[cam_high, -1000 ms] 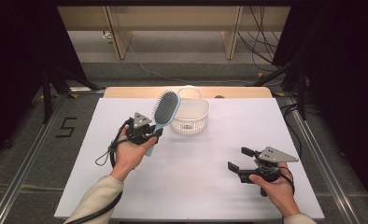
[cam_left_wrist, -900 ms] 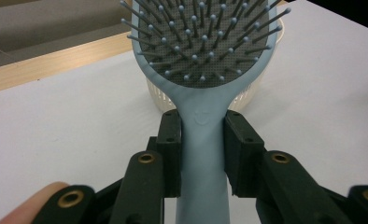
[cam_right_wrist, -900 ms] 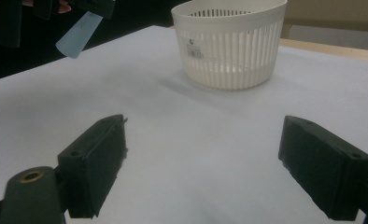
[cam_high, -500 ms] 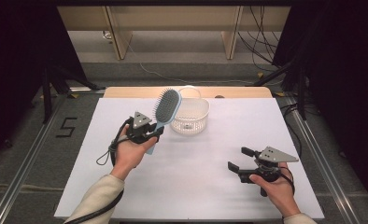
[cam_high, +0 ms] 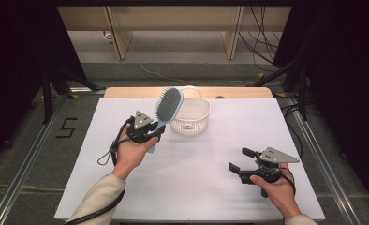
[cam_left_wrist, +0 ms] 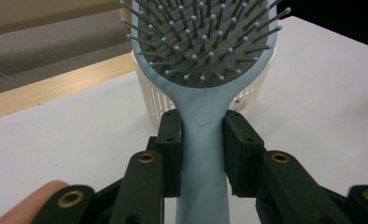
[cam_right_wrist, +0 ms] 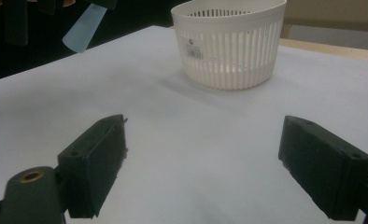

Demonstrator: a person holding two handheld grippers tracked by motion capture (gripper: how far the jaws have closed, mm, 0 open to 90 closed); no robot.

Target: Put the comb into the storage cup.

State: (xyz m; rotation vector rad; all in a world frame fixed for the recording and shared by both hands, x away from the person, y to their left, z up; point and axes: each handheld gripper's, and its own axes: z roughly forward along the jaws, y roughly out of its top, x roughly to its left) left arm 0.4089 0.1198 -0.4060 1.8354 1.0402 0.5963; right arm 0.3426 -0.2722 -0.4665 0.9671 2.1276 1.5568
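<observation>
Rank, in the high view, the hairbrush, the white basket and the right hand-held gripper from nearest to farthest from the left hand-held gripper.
1. Hairbrush: handle clamped in the left hand-held gripper.
2. White basket: just right of it, toward the table's far edge.
3. Right hand-held gripper: across the table, near right, jaws open.

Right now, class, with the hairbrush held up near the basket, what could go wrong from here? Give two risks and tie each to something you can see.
1. The left gripper clamps only the narrow handle of the hairbrush, low down; the heavy bristle head could swing or slip in the grip.
2. The head hangs beside the light white basket; a careless move might knock the rim and tip or push the basket.
</observation>
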